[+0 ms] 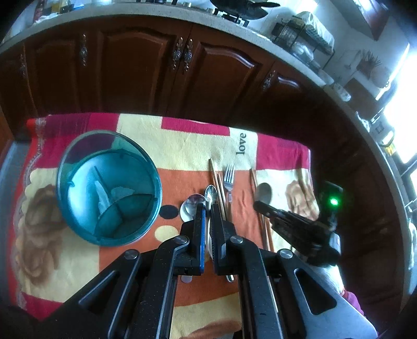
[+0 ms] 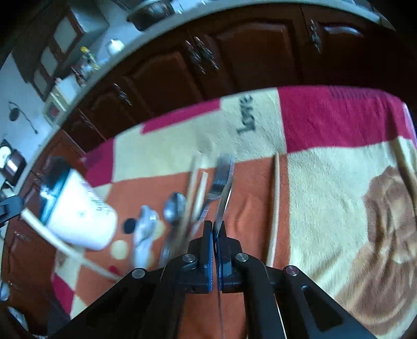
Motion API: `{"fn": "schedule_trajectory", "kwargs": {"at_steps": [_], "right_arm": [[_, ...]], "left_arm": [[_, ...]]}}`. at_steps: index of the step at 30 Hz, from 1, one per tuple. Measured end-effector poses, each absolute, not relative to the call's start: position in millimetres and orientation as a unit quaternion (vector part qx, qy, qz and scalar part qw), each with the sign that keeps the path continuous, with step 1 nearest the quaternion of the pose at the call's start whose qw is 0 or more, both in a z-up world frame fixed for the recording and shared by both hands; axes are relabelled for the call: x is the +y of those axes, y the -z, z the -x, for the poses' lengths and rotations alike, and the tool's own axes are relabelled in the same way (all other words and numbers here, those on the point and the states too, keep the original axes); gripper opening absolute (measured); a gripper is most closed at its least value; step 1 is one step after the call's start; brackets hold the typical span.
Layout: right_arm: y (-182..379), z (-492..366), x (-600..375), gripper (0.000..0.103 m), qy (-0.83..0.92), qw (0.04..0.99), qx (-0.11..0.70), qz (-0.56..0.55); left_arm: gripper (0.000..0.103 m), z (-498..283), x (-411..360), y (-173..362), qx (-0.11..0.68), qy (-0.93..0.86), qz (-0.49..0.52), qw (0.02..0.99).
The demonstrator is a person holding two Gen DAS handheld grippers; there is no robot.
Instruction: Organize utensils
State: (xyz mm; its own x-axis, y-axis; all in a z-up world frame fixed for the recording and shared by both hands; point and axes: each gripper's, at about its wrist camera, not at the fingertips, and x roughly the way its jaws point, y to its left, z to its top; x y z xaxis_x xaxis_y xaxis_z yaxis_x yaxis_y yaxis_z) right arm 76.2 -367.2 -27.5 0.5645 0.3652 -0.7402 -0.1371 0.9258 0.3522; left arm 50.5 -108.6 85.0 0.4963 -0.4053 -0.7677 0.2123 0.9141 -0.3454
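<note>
1. Where the cloth (image 1: 182, 146) is spread, a low surface is covered in red, cream and orange patches, with brown flowers and the word "love" printed near the far edge.
2. Behind it, dark wooden cabinets (image 1: 135, 67) with ornate metal handles are seen under a pale counter (image 1: 130, 11).
3. On the counter a black pan (image 1: 242, 7) and a wire rack (image 1: 305, 34) are set, and strong daylight is let in by a window (image 1: 401, 109) at the right.
4. A teal holder (image 1: 90, 146), divided into compartments, is stood on the left part of the cloth, well apart from the utensils.
5. At mid-cloth a round spoon (image 1: 192, 204), a slim spoon (image 1: 211, 192), two chopsticks (image 1: 217, 180) and a fork (image 1: 229, 174) are laid side by side, pointing towards the cabinets.
6. A single chopstick (image 1: 254, 180) is laid just right of the fork.
7. The left gripper (image 1: 207, 208) is held above the two spoons with its jaws almost together; a pale strip is seen in the narrow gap, and whether it is gripped cannot be told.
8. The right gripper (image 2: 214, 225) is clamped on a grey spoon (image 1: 263, 193), which is seen edge-on between the pads in the blurred right wrist view and is held just right of the single chopstick.
</note>
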Motion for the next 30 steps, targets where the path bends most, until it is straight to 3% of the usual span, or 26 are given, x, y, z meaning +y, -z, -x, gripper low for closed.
{"fn": "schedule_trajectory", "kwargs": {"at_steps": [12,17,19,22,30], "right_arm": [[-70,-48,-326,0.002,-0.211,0.899,0.359,-0.134],[-78,-46,-308,0.002,-0.224,0.899,0.355,-0.125],[-75,-43,-304,0.002,-0.228,0.896,0.360,-0.124],[-67,-40,-302,0.002,-0.232,0.892,0.367,-0.122],[-58,-32,-323,0.002,-0.235,0.890,0.369,-0.132]], "left_arm": [[0.003,-34,-71,-118,0.440,0.171,0.127,0.872],[0.004,-23,-68,-114,0.440,0.168,0.126,0.873],[0.011,-21,-70,-103,0.449,0.165,0.130,0.868],[0.042,-16,-79,-81,0.456,0.149,0.139,0.866],[0.045,-24,-106,-28,0.455,0.065,0.147,0.876]]}}
